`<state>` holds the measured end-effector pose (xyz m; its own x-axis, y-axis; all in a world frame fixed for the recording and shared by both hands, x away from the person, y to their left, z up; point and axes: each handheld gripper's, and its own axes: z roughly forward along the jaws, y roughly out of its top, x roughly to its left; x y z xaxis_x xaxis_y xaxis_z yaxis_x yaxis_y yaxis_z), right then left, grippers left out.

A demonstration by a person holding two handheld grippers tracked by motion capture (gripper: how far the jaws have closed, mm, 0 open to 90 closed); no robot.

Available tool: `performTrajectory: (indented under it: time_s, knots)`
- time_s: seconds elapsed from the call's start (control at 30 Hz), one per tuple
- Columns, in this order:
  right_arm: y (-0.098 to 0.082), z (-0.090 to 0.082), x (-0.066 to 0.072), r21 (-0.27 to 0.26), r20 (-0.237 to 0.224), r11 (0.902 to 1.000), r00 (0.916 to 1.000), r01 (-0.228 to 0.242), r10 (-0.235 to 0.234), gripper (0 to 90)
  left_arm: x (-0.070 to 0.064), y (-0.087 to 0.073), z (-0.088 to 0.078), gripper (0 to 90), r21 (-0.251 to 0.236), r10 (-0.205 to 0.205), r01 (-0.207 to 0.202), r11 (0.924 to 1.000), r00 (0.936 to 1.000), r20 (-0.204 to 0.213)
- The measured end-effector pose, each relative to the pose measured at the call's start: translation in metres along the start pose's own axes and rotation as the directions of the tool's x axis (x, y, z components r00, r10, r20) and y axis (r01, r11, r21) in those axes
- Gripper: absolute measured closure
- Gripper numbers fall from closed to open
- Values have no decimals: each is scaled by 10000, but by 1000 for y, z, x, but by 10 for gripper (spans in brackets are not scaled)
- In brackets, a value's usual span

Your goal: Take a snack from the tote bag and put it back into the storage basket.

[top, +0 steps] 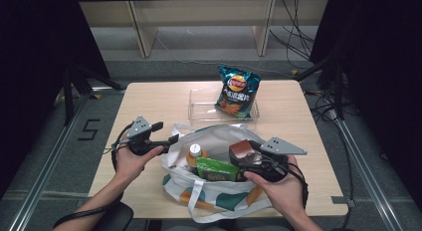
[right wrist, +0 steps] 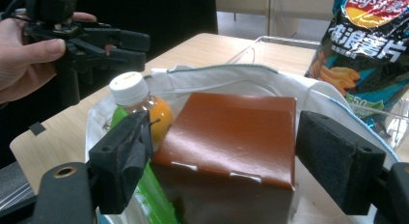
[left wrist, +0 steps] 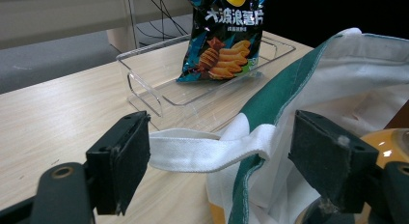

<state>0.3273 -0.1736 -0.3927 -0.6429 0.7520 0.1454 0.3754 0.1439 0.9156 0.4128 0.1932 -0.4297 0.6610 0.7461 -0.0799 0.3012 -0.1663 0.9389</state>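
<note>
Evidently mid-unpacking: R gripper [right wrist: 231, 161] had jaws wide astride the brown box [right wrist: 226, 137] in the bag [top: 219, 136] at the table's near edge, L gripper [left wrist: 231, 161] wide around the strap [left wrist: 202, 149]; next, R should pinch & lift the box.

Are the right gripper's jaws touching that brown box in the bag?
Apart. The right gripper view shows the right gripper open, with gaps between both pads and the brown box.

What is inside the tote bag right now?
In the tote bag: a white-capped bottle, a green package and a brown box. Anything beneath them is covered.
</note>
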Motion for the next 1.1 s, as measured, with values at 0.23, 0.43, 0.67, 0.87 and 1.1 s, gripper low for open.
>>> performTrajectory:
  time_s: [0.23,0.43,0.67,0.87,1.1]
  knots:
    - [-3,6,1,119,2,9999,10000,2,-2,210,0,0,-1,211,104,45,-44,9999,10000,-71]
    - [-3,11,0,148,-10,9999,10000,45,-45,217,0,0,-1,211,72,42,-42,10000,10000,-42]
    - [-2,13,3,286,-6,9988,9992,-403,403,215,0,0,-1,211,80,28,-28,10000,10000,-42]
    - [-3,15,2,259,83,9989,9992,-389,387,219,0,0,-1,211,120,61,-60,9999,10000,-70]
    - [-4,16,1,205,239,9997,9996,-156,151,249,0,0,-1,211,64,37,-37,10000,10000,-38]
